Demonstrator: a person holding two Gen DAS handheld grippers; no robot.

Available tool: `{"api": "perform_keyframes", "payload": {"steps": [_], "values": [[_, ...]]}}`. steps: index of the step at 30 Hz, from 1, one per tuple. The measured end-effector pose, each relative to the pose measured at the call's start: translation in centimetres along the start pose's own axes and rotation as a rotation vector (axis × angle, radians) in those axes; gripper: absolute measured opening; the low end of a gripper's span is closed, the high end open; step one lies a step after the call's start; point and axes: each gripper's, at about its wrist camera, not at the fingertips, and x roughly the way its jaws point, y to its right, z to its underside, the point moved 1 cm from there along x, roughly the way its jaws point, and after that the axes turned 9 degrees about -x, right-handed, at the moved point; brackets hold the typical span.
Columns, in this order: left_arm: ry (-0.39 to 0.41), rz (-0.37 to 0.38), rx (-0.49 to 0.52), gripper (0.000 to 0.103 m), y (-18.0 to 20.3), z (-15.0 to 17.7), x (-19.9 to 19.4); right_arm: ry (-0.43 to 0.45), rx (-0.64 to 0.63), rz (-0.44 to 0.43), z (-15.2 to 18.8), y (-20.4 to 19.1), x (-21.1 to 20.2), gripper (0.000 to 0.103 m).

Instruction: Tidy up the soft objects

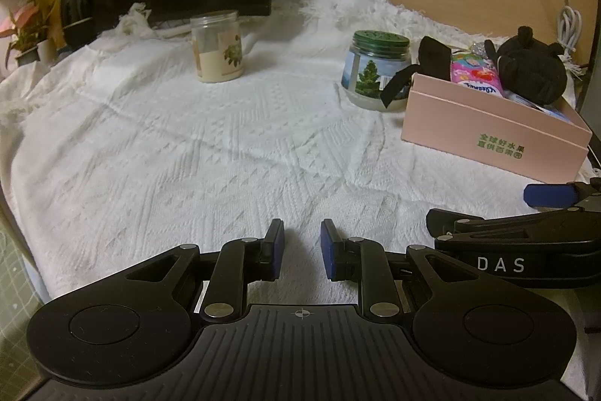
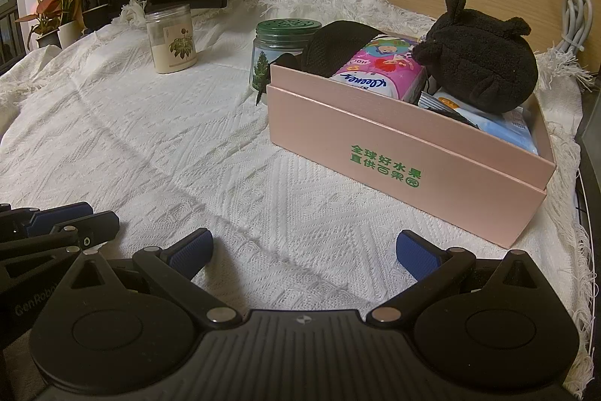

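The sorting looks close to finished, judging by how things lie. In the right wrist view the pink box (image 2: pixel 405 153) sits at centre right on the white woven cloth (image 2: pixel 169 145) that covers the worktop, and the soft things are already inside it: a black plush toy (image 2: pixel 477 62) piled at the upper right, a pink Kleenex tissue pack (image 2: pixel 379 70) beside it, a black fabric piece (image 2: pixel 338 44) at the box's far left end, and pale blue packets (image 2: pixel 503 126) at its near right. Outside the box only hard items stand on the cloth: a green-lidded jar (image 2: pixel 278 51) just behind the box's left corner and a cream-labelled jar (image 2: pixel 172 40) further to the upper left (neither seems to belong to the soft lot). No loose soft object shows on the open cloth in either view. The left tool (image 1: pixel 302 243) hovers at lower centre of its own view, its blue pads a narrow gap apart with nothing between them; the right tool (image 2: pixel 304 250) is spread wide and empty, low in its frame. What is left, I judge, is little or nothing.
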Motion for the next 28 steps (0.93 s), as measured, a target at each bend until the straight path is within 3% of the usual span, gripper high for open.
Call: {"api": "perform_keyframes", "payload": {"steps": [28], "values": [[0.0,-0.002,-0.015,0.023,0.15,0.08,-0.11,0.0,0.0,0.0,-0.03,0.12,0.07,0.103]]}}
